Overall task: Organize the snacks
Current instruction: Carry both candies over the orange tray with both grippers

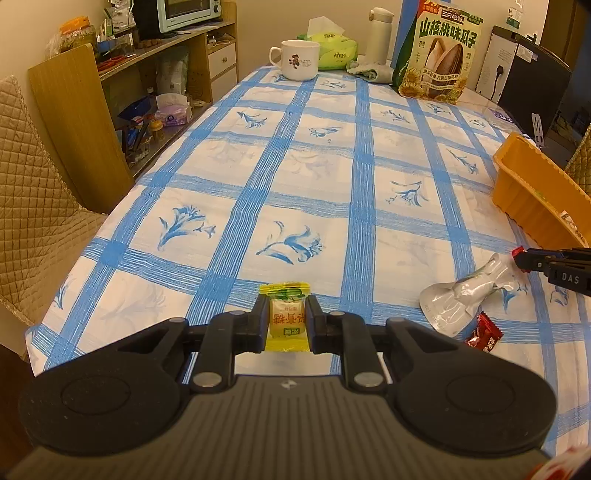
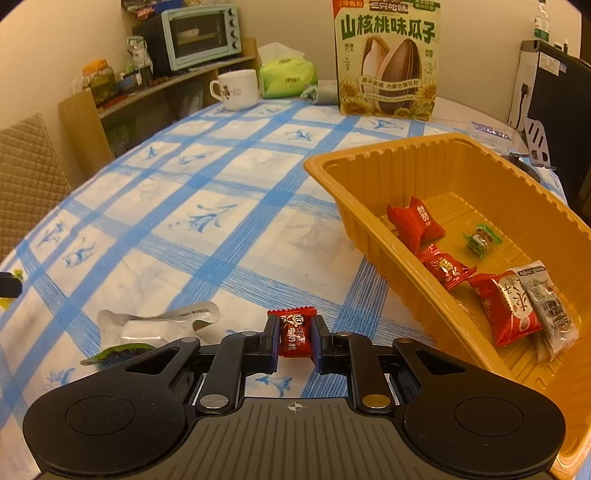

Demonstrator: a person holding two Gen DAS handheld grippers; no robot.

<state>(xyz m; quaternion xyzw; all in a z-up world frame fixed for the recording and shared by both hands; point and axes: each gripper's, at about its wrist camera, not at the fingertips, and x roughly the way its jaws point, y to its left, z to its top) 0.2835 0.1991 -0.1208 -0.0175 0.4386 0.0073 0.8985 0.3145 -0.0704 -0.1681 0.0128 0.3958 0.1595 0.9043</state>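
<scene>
My left gripper is shut on a yellow wrapped candy, low over the blue-checked tablecloth. My right gripper is shut on a red wrapped candy just left of the orange tray. The tray holds several wrapped snacks, red ones and a green one. In the left wrist view the tray sits at the right edge, with the right gripper's fingers below it. A silver pouch and another red candy lie on the cloth.
A large sunflower-seed bag stands at the table's far end, with a white mug, green tissue pack and white flask. A shelf with a toaster oven stands left. A quilted chair is at the left.
</scene>
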